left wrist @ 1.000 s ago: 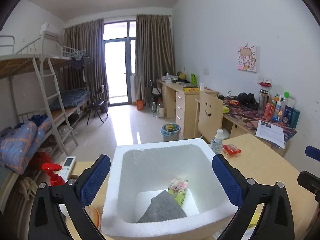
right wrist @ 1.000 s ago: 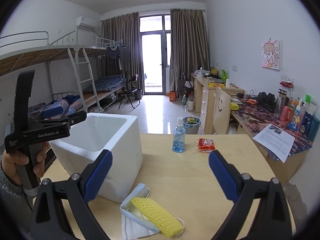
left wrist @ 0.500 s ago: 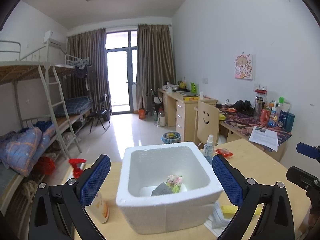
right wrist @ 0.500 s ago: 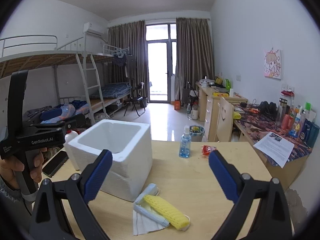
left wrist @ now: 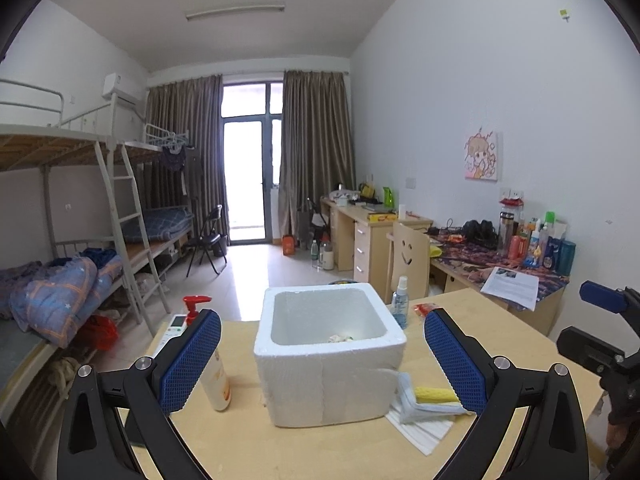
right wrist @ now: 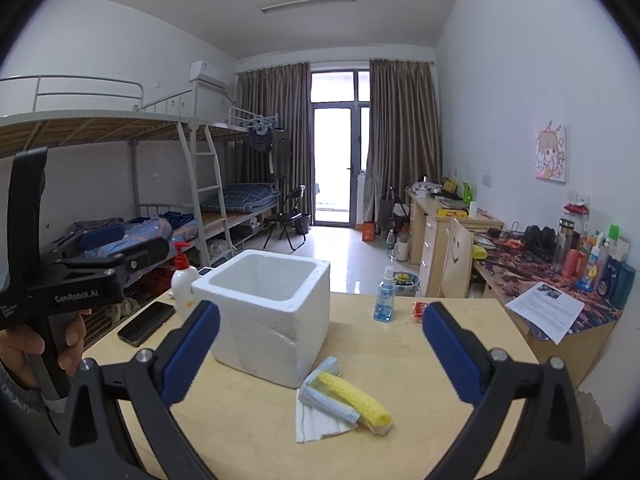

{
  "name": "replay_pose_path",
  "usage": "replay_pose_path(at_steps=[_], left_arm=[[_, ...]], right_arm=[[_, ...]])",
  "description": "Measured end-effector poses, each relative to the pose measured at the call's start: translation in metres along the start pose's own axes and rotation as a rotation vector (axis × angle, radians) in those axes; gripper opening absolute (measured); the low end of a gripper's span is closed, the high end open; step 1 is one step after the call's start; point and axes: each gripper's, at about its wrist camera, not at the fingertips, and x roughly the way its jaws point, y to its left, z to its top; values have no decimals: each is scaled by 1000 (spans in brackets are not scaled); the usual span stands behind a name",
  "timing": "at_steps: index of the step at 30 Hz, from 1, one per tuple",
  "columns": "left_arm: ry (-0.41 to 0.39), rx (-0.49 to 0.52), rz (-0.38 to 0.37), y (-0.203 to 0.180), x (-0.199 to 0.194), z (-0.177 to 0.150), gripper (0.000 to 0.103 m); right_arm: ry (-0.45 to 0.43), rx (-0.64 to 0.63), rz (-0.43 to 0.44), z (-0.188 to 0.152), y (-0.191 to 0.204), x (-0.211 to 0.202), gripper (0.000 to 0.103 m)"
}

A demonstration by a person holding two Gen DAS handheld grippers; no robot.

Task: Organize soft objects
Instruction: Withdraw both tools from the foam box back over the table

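Lying just beside the white foam box (right wrist: 266, 312) on the table (right wrist: 440, 360), a yellow mesh sponge (right wrist: 354, 400) is seen resting on a folded blue face mask (right wrist: 326, 400) and white tissue (right wrist: 316, 424). All three are judged light, soft and compressible; slipping is unlikely, but the mask and tissue could be dragged along together. A pinch across the sponge's middle is advised, well clear of the layers beneath. Some small soft items are glimpsed low inside the box in the left view; their kind cannot be told. The left gripper (left wrist: 320, 364) is held spread and empty above the table. The right gripper (right wrist: 320, 356) is likewise spread, grasping nothing.
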Motion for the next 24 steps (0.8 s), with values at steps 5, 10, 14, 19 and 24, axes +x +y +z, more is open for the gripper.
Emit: replay_pose_path(at_steps=[5, 10, 14, 19, 24], left_arm=[[-29, 1, -7, -3, -28, -5, 102], [-53, 6, -16, -9, -56, -14, 102], [-69, 13, -25, -15, -74, -23, 102], [-75, 18, -36, -23, -96, -36, 102], [-90, 23, -41, -27, -121, -46, 102]], right_arm=[[-27, -15, 7, -7, 12, -24, 102], [-33, -17, 2, -17, 17, -41, 103], [-42, -17, -6, -26, 20, -56, 103], [-50, -17, -7, -36, 26, -75, 103], [-66, -14, -9, -44, 35, -97, 103]])
